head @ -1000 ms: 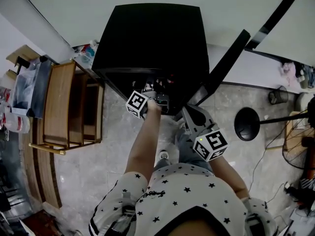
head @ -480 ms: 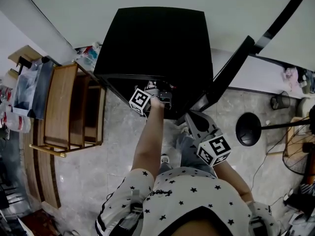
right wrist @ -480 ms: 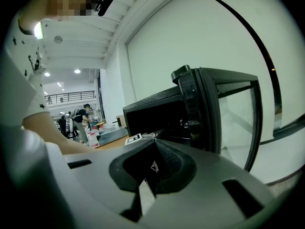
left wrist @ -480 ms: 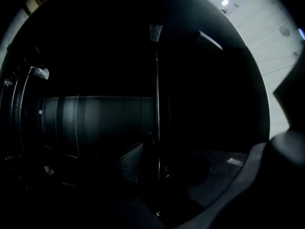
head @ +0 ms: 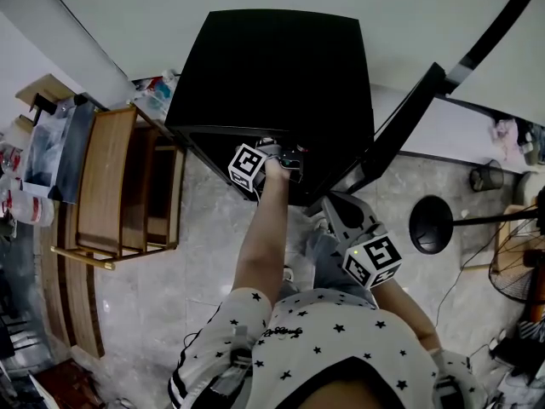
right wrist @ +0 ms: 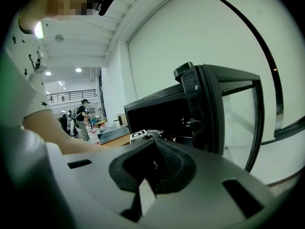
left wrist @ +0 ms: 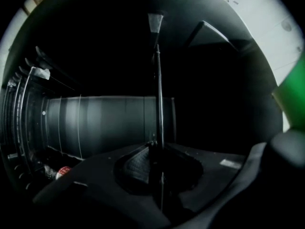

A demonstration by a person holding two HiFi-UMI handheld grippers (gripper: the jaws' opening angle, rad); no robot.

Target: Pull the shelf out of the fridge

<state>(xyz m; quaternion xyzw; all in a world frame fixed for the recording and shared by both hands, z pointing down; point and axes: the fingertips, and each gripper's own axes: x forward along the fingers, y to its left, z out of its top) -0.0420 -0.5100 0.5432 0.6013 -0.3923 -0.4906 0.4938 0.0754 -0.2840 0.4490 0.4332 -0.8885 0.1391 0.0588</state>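
Note:
A black mini fridge stands on the floor, its glass door swung open to the right. My left gripper reaches into the opening. In the left gripper view the shelf shows as a thin edge running straight away between the jaws. The left gripper has just been closing, and its pads press on that edge. My right gripper hangs back by the door's lower end, apart from the fridge. Seen in its own view, the right gripper is shut on nothing and faces the fridge.
A wooden rack stands left of the fridge. A round black stand base and cables lie on the floor at the right. Inside the fridge, ribbed side rails line the left wall, and a red-capped item lies low down.
My left arm has stretched a little deeper into the fridge opening. The right gripper has kept its place.

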